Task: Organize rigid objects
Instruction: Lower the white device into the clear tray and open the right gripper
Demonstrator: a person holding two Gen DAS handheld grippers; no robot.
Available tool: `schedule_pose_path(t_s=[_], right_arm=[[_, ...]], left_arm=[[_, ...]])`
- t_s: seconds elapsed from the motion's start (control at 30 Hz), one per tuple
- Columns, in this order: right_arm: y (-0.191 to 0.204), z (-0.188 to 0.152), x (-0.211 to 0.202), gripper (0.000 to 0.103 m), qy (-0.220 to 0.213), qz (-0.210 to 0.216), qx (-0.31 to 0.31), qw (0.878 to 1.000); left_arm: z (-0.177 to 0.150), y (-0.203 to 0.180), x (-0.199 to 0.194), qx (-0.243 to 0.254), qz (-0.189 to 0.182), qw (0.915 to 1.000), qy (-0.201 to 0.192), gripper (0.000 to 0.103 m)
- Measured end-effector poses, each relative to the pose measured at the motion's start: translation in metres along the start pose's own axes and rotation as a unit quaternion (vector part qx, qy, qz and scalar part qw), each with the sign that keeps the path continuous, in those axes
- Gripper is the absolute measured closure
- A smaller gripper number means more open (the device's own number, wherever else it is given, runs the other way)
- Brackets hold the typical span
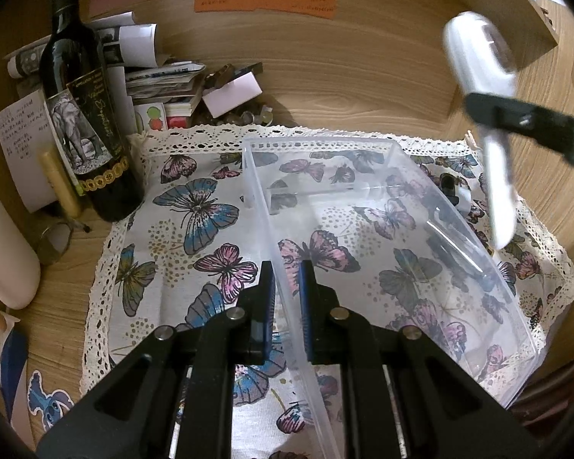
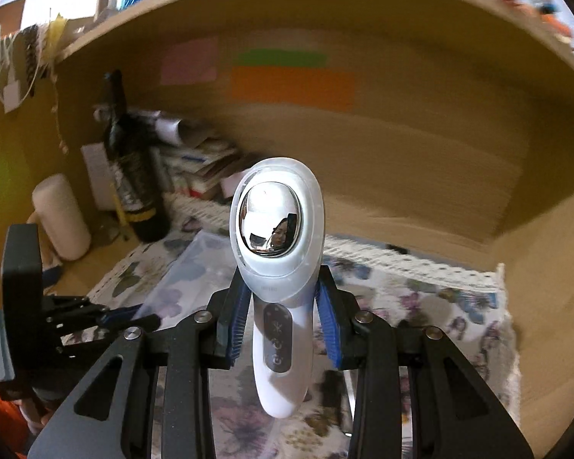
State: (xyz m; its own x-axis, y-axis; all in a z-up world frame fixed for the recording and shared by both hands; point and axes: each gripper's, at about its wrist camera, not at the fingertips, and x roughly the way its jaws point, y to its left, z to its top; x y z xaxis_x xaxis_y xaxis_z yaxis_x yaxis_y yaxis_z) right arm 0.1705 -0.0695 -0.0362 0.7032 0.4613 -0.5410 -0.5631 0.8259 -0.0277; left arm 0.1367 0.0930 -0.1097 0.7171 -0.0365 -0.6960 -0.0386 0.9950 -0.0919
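The white plastic wand with a shiny silver head is up in the air, squeezed between the right gripper's blue pads. The left gripper pinches the wall of the clear plastic box on the butterfly cloth. I think the wand goes into the box next, lowered gently.

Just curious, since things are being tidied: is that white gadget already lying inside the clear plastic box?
No. The white gadget is held up in the right tool, above the cloth, outside the clear box.
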Motion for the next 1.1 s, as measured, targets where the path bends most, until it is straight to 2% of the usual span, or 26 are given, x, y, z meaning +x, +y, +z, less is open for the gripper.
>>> schedule_pose_path(t_s=[0.37,0.6,0.77,1.1], right_arm=[[0.018,-0.005,0.064,0.072,0.093,0.033,-0.016,0.995],[0.024,-0.019,0.096,0.072,0.181,0.073,-0.019,0.981],[0.026,-0.023,0.111,0.072,0.218,0.072,-0.021,0.973],[0.024,-0.022,0.113,0.068,0.222,0.068,-0.016,0.972]], left_arm=[[-0.001,0.001,0.0,0.001,-0.005,1.0,-0.005,0.09],[-0.001,0.002,0.0,0.002,-0.01,0.9999,-0.007,0.09],[-0.002,0.003,0.001,0.001,-0.013,0.9999,-0.008,0.09],[-0.001,0.003,0.001,-0.001,-0.016,0.9999,-0.006,0.09]])
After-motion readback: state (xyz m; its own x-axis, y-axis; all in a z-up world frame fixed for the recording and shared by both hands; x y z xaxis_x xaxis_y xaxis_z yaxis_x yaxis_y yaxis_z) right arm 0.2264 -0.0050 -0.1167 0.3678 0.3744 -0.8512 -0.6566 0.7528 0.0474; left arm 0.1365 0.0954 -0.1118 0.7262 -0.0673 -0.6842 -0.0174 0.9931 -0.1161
